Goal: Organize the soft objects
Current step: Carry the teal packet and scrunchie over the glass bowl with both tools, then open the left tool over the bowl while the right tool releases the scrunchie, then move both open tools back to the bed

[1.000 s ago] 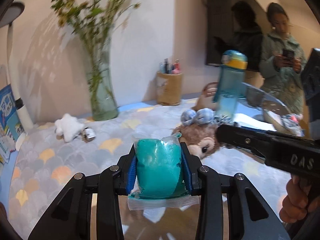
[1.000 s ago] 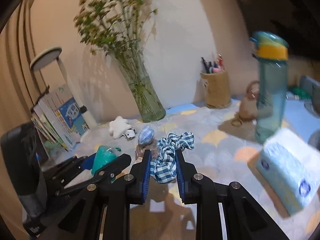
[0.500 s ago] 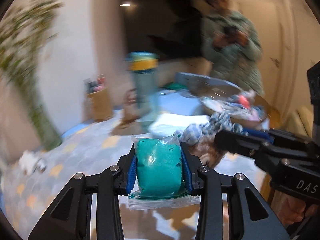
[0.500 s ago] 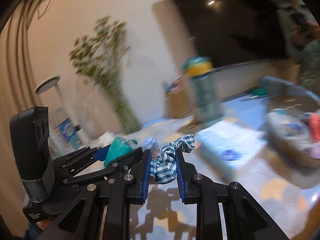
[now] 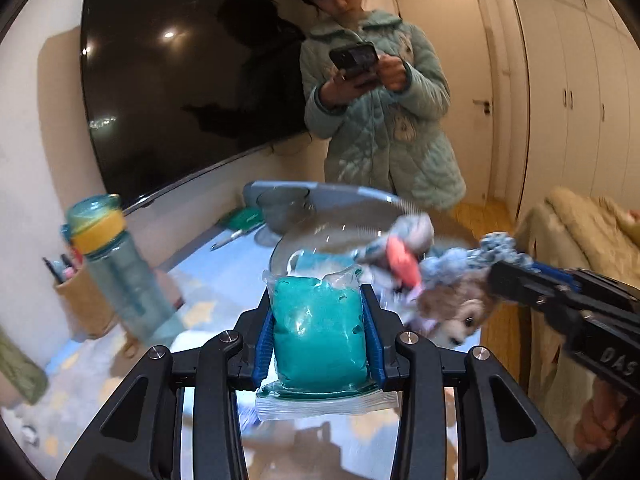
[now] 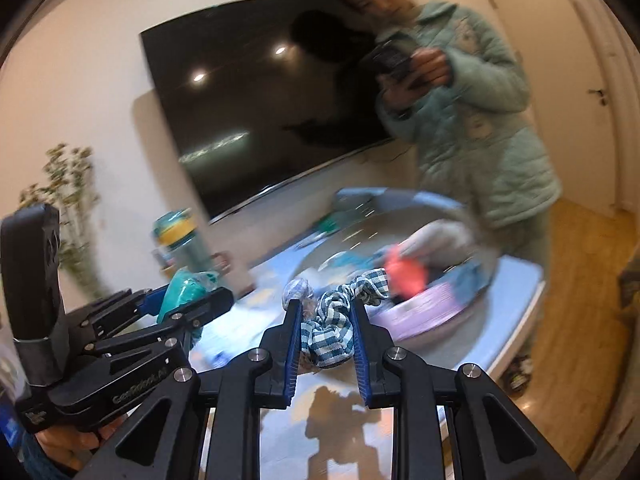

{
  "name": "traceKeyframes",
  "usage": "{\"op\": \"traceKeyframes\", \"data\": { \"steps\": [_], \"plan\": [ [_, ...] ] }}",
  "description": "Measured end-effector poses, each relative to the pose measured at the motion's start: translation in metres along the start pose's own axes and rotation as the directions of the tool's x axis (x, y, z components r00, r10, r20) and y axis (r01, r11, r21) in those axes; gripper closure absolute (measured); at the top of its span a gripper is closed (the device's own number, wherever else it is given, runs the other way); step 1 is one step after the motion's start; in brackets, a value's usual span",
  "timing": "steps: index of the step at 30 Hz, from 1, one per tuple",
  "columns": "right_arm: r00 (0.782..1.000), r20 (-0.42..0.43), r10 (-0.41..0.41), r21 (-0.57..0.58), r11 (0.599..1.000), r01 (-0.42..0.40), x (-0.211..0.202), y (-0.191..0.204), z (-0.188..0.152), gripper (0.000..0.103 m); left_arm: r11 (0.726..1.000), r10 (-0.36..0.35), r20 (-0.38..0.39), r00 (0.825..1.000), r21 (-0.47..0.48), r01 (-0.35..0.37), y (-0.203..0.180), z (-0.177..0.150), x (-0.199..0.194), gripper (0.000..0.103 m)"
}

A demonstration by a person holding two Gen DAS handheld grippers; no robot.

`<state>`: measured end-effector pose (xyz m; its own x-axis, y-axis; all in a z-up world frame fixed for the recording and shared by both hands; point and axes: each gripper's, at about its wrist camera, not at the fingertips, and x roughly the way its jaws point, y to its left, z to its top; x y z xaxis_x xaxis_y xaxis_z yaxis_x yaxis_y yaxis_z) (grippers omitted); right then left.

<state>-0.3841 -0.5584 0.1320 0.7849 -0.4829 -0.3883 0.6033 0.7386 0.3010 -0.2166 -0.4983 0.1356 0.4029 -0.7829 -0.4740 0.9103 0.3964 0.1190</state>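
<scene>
Both loads in the air: left gripper (image 5: 318, 334) clamps the teal bag (image 5: 319, 342), right gripper (image 6: 326, 330) pinches the checked scrunchie (image 6: 334, 326), bowl (image 6: 476, 300) part-filled, drops pending.

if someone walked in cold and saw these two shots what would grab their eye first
Most likely the bright teal bag, clamped upright between the left gripper's blue pads at the centre of the left wrist view. Next, the checked scrunchie pinched in the right gripper, with a plush bear hanging from it in the left view. Behind both, a woman in a quilted green robe stands over the round basket of soft things, looking at her phone.
</scene>
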Motion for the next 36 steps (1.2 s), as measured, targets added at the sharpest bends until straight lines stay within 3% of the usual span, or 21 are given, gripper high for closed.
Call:
{"op": "traceKeyframes", "data": {
  "steps": [2, 7, 10, 12, 15, 16, 17, 18, 19, 21, 22, 25, 27, 31, 34, 36],
  "plan": [
    [1.0, 0.004, -0.031, 0.013, 0.999, 0.031, 0.003, -0.013, 0.014, 0.081, 1.0, 0.007, 0.018, 1.0, -0.018, -0.007, 0.0, 0.01, 0.014, 0.068],
    [0.999, -0.042, 0.005, 0.072, 0.997, -0.002, 0.036, -0.031, 0.051, 0.081, 0.999, -0.008, 0.046, 0.999, -0.04, 0.01, -0.001, 0.041, 0.056, 0.066],
    [0.999, -0.005, -0.054, 0.033, 0.998, 0.054, 0.071, -0.036, 0.074, 0.08, 0.995, 0.089, 0.086, 0.992, -0.044, -0.085, -0.004, 0.054, 0.088, 0.065],
    [0.998, -0.025, -0.061, 0.04, 0.997, 0.062, 0.101, -0.042, 0.089, 0.08, 0.986, 0.157, 0.109, 0.982, -0.07, -0.15, -0.004, 0.058, 0.102, 0.063],
    [0.991, -0.125, -0.042, 0.115, 0.992, 0.057, 0.143, -0.054, 0.107, 0.079, 0.986, 0.155, 0.111, 0.982, -0.079, -0.146, -0.004, 0.057, 0.114, 0.047],
    [0.988, -0.153, -0.034, 0.133, 0.99, 0.054, 0.153, -0.058, 0.109, 0.072, 0.987, 0.152, 0.11, 0.982, -0.078, -0.144, -0.005, 0.055, 0.114, 0.029],
    [0.984, -0.177, -0.021, 0.147, 0.988, 0.047, 0.163, -0.061, 0.112, 0.065, 0.987, 0.152, 0.118, 0.981, -0.07, -0.144, -0.005, 0.053, 0.112, 0.02],
    [0.982, -0.187, -0.009, 0.163, 0.986, 0.04, 0.168, -0.064, 0.113, 0.044, 0.987, 0.157, 0.132, 0.979, -0.055, -0.15, -0.005, 0.05, 0.108, 0.01],
    [0.984, -0.18, 0.001, 0.185, 0.982, 0.033, 0.167, -0.067, 0.112, 0.022, 0.986, 0.165, 0.15, 0.975, -0.033, -0.162, -0.005, 0.048, 0.102, 0.006],
    [0.991, -0.13, 0.026, 0.242, 0.97, 0.006, 0.16, -0.073, 0.108, 0.003, 0.983, 0.178, 0.189, 0.966, 0.006, -0.182, -0.005, 0.043, 0.088, 0.005],
    [0.995, -0.095, 0.019, 0.271, 0.962, 0.008, 0.155, -0.074, 0.106, 0.0, 0.982, 0.178, 0.234, 0.956, 0.016, -0.187, -0.004, 0.038, 0.075, 0.005],
    [0.981, -0.05, -0.185, 0.275, 0.942, 0.192, 0.14, -0.063, 0.101, 0.0, 0.984, 0.162, 0.364, 0.917, 0.014, -0.18, 0.002, 0.022, 0.028, 0.001],
    [0.969, 0.033, -0.247, 0.256, 0.939, 0.23, 0.124, -0.044, 0.102, 0.0, 0.987, 0.14, 0.391, 0.91, 0.016, -0.159, 0.004, 0.018, 0.006, 0.001],
    [0.969, 0.167, -0.184, 0.173, 0.973, 0.155, 0.09, 0.01, 0.105, 0.0, 0.98, 0.161, 0.37, 0.915, 0.052, -0.193, 0.011, 0.007, -0.035, 0.001],
    [0.963, 0.252, -0.094, 0.068, 0.995, 0.079, 0.066, 0.06, 0.101, 0.0, 0.969, 0.214, 0.3, 0.93, 0.056, -0.241, 0.021, -0.005, -0.054, 0.001],
    [0.967, 0.255, -0.015, -0.021, 1.0, 0.021, 0.061, 0.096, 0.101, 0.0, 0.964, 0.254, 0.226, 0.94, 0.019, -0.265, 0.032, -0.012, -0.063, 0.001]
  ]
}}
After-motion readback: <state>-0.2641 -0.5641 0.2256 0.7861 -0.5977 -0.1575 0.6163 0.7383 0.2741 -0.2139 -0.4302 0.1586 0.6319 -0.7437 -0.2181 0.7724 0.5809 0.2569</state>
